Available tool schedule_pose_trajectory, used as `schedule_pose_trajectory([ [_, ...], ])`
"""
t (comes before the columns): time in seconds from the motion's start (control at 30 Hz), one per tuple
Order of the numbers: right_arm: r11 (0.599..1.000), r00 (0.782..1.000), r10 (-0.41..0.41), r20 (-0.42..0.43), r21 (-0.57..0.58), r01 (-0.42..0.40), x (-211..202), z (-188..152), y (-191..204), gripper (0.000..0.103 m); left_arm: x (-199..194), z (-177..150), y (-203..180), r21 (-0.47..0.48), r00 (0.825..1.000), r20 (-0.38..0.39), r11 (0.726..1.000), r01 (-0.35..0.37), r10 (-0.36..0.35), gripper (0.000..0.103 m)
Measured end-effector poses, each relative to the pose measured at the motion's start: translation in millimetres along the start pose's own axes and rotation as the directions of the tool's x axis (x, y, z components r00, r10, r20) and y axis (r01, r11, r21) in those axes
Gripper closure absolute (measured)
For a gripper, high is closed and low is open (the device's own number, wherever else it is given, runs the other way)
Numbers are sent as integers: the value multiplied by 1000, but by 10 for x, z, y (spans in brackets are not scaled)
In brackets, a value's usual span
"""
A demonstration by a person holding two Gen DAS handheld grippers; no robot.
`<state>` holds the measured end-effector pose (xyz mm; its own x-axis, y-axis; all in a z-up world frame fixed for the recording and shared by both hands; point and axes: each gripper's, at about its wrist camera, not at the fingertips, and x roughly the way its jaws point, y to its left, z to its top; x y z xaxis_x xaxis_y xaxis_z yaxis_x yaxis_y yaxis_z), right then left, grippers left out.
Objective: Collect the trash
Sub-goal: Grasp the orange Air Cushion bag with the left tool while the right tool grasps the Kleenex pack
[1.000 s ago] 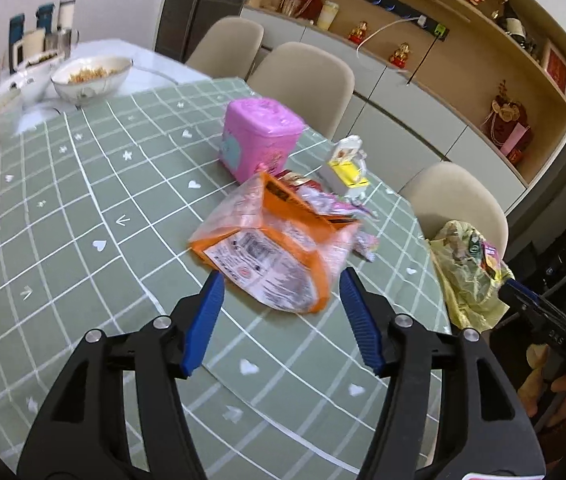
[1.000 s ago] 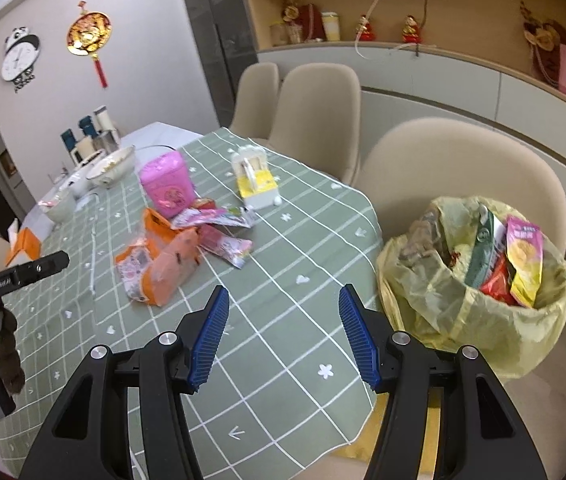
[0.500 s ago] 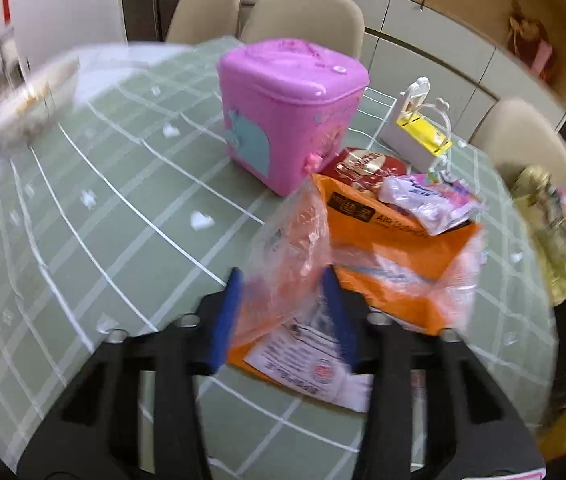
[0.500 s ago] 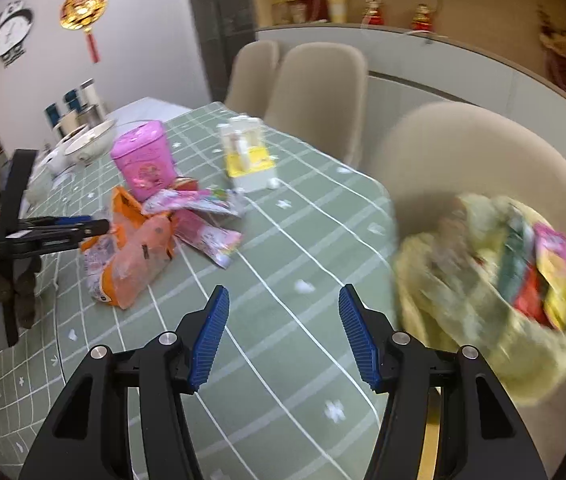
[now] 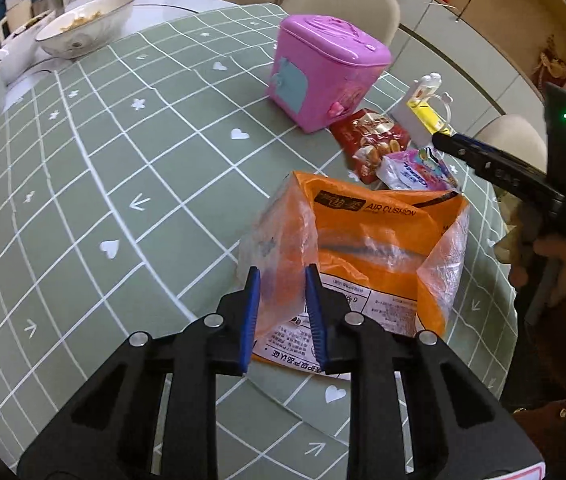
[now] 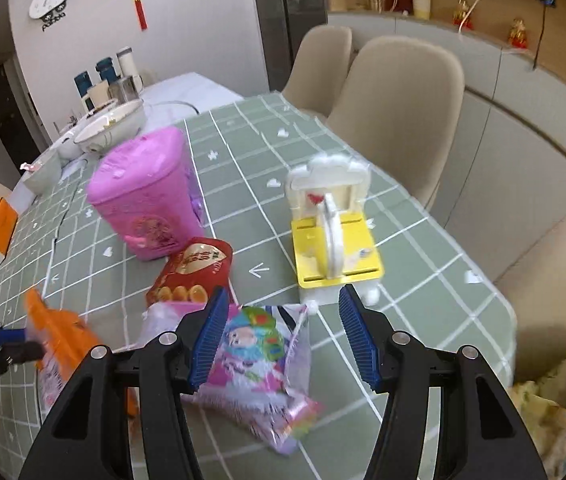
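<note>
My left gripper [image 5: 281, 312] is shut on the clear corner of an orange air-cushion bag [image 5: 371, 240], which also shows in the right wrist view [image 6: 63, 332]. My right gripper [image 6: 283, 332] is open over a pink and purple snack wrapper [image 6: 255, 364], its fingers either side of it. That wrapper [image 5: 415, 170] lies beyond the orange bag in the left wrist view, beside a red snack packet [image 5: 375, 138], also seen from the right [image 6: 191, 268]. A yellow trash bag [image 6: 559, 396] hangs at the table's right edge.
A pink toy box [image 5: 323, 76] [image 6: 147, 196] and a yellow and white toy [image 6: 335, 236] [image 5: 423, 112] stand on the green checked tablecloth [image 5: 123, 184]. Bowls [image 5: 87, 24] and cups sit at the far end. Beige chairs [image 6: 399, 100] ring the table.
My left gripper moved in and closed on the orange bag's corner. My right gripper swung left from the trash bag and came down over the pink wrapper, still open.
</note>
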<state>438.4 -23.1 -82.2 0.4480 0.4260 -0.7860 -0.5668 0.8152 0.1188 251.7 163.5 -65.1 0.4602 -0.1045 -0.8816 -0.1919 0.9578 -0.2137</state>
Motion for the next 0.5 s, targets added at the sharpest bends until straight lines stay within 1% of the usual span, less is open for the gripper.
schedule_pose_trajectory([
  [0.1, 1000, 999, 8, -41, 11, -8, 57, -138, -4, 49, -15, -2, -25, -6, 1000, 8, 1000, -10, 10, 81],
  [0.17, 1000, 998, 12, -64, 11, -11, 10, -295, -3, 49, -15, 0, -47, -2, 1000, 7, 1000, -4, 4, 81],
  [0.23, 1000, 997, -3, -82, 1, 3, -76, -467, 2, 49, -11, 9, -64, 6, 1000, 6, 1000, -3, 3, 80],
  [0.4, 1000, 995, -22, -101, -2, 22, -275, -760, 24, 49, -16, 12, -107, 11, 1000, 11, 1000, 13, -13, 80],
  [0.5, 1000, 994, -29, -102, -16, 27, -328, -843, 45, 49, -10, 18, -129, 9, 1000, 13, 1000, 18, -18, 80],
])
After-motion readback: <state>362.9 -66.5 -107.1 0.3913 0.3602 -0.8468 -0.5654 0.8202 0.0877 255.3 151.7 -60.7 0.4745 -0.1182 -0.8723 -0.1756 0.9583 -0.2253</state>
